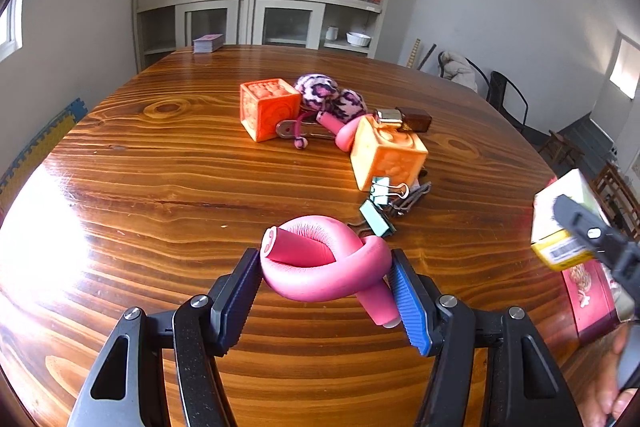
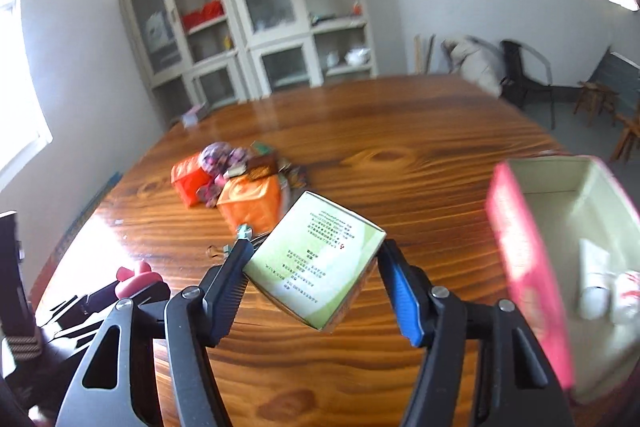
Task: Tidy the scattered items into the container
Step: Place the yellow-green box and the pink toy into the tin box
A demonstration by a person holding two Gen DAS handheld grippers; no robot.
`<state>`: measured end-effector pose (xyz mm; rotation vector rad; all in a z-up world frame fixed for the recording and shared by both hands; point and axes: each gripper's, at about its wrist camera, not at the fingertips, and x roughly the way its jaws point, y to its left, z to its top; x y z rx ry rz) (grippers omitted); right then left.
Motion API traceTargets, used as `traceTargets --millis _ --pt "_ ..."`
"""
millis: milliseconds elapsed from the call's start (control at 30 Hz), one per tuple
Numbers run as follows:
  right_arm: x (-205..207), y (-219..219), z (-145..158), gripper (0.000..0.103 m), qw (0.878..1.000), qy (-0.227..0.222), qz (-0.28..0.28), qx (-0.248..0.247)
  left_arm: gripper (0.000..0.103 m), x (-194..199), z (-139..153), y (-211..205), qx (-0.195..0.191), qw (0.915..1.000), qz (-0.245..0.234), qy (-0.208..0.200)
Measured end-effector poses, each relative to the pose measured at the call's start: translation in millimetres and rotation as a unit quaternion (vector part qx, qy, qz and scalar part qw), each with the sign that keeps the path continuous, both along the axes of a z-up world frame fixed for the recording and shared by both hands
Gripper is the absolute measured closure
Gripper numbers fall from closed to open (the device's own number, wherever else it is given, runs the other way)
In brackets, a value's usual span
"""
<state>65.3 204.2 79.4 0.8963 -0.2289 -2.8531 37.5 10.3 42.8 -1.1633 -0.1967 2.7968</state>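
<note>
Two grippers are each holding something above the wooden table [image 1: 168, 163]. The left gripper [image 1: 326, 287] is squeezing a looped pink foam tube [image 1: 320, 267] between its jaws, one jaw pressing on each side of the loop. The right gripper [image 2: 312, 279] is gripping a small green and white box [image 2: 316, 267] by its opposite edges, tilted, just left of the pink container [image 2: 528, 279], which is sitting open at the table's right side with a couple of white items lying inside. Farther back, a pile is waiting: two orange blocks [image 1: 268, 107], a purple patterned pompom pair [image 1: 328, 95], a brown bottle [image 1: 412, 119] and binder clips [image 1: 380, 203], all touching or close together.
</note>
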Motion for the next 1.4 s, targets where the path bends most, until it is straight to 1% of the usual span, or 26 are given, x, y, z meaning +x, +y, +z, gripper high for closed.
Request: traceTargets --millis 100,233,333,467,633,800,900,1200,1400 --pt "23 27 12 0.035 0.999 0.028 -0.037 0.007 0.037 1 -2 11 0.002 0.9999 -0.016 -0.005" --pt "51 68 27 0.034 0.993 0.058 -0.099 0.024 0.037 6 1 33 0.008 0.9992 -0.040 -0.003" --pt "68 102 32 0.034 0.987 0.065 -0.144 0.030 0.037 12 8 56 0.015 0.9976 -0.068 0.002" --pt "82 140 27 0.034 0.981 0.054 -0.182 0.029 0.037 21 21 92 0.007 0.9941 -0.107 0.016" --pt "85 168 13 0.034 0.979 0.035 -0.200 0.020 0.037 27 35 127 0.006 0.9894 -0.143 0.027" --pt "80 177 4 0.031 0.980 0.026 -0.197 0.015 0.037 33 46 155 -0.001 0.9857 -0.164 0.036" --pt "82 183 2 0.029 0.979 0.028 -0.200 0.004 0.037 35 49 169 -0.004 0.9836 -0.176 0.038" --pt "88 201 -4 0.029 0.975 0.032 -0.221 -0.010 0.037 38 55 209 -0.014 0.9766 -0.210 0.043" --pt "97 215 -4 0.029 0.969 0.037 -0.243 -0.020 0.037 40 61 241 -0.018 0.9689 -0.242 0.049"
